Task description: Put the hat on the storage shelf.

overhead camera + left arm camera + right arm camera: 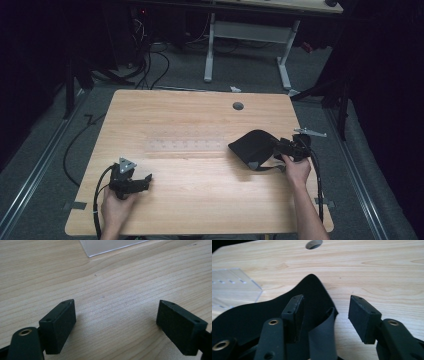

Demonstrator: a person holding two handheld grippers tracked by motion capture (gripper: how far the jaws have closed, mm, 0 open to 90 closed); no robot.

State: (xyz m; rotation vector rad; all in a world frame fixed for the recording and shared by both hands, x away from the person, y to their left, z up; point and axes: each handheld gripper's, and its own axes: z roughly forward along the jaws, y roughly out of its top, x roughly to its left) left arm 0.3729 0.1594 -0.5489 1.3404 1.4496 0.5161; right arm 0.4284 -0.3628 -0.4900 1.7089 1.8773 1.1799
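Left tongs (116,323) wide open, right tongs (325,315) agape

Camera layout: one fixed overhead, two gripper-mounted.
High view looks forward and down over the whole table (200,125); both gripper views sit low and close, sharing its clear plastic sheet (110,246) at centre.

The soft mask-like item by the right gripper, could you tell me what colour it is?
Black, with a dark grey strap; the mask shows best in the right gripper view.

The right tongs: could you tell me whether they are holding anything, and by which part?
Nothing is held. The right tongs stand open astride the strap edge of the black mask. The left tongs are open over bare table.
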